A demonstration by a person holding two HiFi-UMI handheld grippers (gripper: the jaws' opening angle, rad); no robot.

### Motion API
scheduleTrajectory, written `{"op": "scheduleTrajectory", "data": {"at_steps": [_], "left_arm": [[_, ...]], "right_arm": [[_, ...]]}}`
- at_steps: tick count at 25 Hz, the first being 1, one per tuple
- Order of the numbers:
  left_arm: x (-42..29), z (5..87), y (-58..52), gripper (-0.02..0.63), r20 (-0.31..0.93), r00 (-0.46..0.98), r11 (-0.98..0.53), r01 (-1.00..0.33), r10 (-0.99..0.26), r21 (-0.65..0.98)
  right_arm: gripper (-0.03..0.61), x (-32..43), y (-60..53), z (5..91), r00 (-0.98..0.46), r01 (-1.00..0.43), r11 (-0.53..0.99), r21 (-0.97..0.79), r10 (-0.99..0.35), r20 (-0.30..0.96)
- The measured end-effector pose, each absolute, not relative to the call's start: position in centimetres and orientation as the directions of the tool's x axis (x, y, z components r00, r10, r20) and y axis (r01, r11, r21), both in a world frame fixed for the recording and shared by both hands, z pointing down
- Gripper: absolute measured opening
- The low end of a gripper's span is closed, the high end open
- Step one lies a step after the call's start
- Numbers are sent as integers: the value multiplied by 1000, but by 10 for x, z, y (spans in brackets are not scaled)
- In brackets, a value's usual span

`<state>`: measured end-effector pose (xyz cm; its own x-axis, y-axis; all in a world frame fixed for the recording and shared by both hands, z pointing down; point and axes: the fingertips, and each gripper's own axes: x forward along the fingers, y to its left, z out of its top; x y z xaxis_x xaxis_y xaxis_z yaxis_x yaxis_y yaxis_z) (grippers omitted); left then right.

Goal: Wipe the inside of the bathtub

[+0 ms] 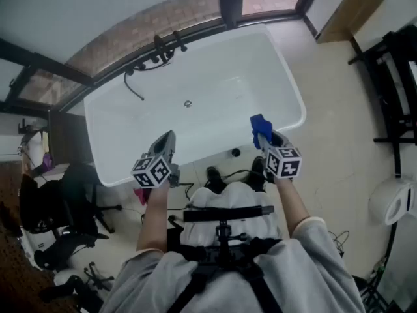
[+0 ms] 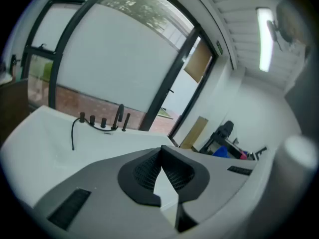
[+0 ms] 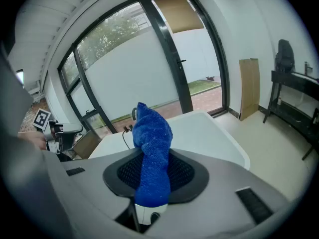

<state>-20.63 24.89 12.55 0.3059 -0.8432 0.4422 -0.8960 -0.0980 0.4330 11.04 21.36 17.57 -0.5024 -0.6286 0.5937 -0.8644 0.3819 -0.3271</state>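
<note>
Head view looks steeply down on a white bathtub set under a window, with black tap fittings on its far rim and a drain near the middle of its bottom. The right claw hangs over the bathtub's near rim toward the right corner, clamped on a blue cloth that stands up past both pads in the right gripper view. The left claw hangs above the near rim further left. Its 2 tips meet with nothing between them. The blue cloth seems clear of the bathtub's surface, though the steep angle makes that hard to judge.
</note>
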Motion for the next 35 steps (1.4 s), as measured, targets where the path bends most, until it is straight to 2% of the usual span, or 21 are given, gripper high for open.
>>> {"op": "scheduleTrajectory", "data": {"at_steps": [3, 11, 20, 26, 32, 35], "left_arm": [[-196, 126, 244, 3, 489, 309, -188, -941, -816, 282], [-179, 129, 232, 3, 512, 328, -278, -945, -794, 175], [-174, 133, 216, 3, 508, 395, -345, -918, -766, 194], [-170, 144, 201, 3, 501, 440, -393, -897, -745, 202], [-132, 154, 178, 3, 521, 494, -458, -864, -696, 208], [-105, 156, 162, 3, 528, 501, -468, -859, -686, 206]], "right_arm": [[114, 112, 213, 178, -486, -874, 363, -324, -634, 602], [114, 114, 210, 188, -451, -893, 326, -311, -645, 617], [114, 107, 200, 192, -409, -912, 278, -301, -666, 624], [113, 109, 181, 196, -328, -945, 240, -224, -695, 639], [114, 131, 158, 202, -239, -970, 204, -133, -695, 678], [114, 147, 139, 207, -242, -968, 224, -115, -699, 673]]}}
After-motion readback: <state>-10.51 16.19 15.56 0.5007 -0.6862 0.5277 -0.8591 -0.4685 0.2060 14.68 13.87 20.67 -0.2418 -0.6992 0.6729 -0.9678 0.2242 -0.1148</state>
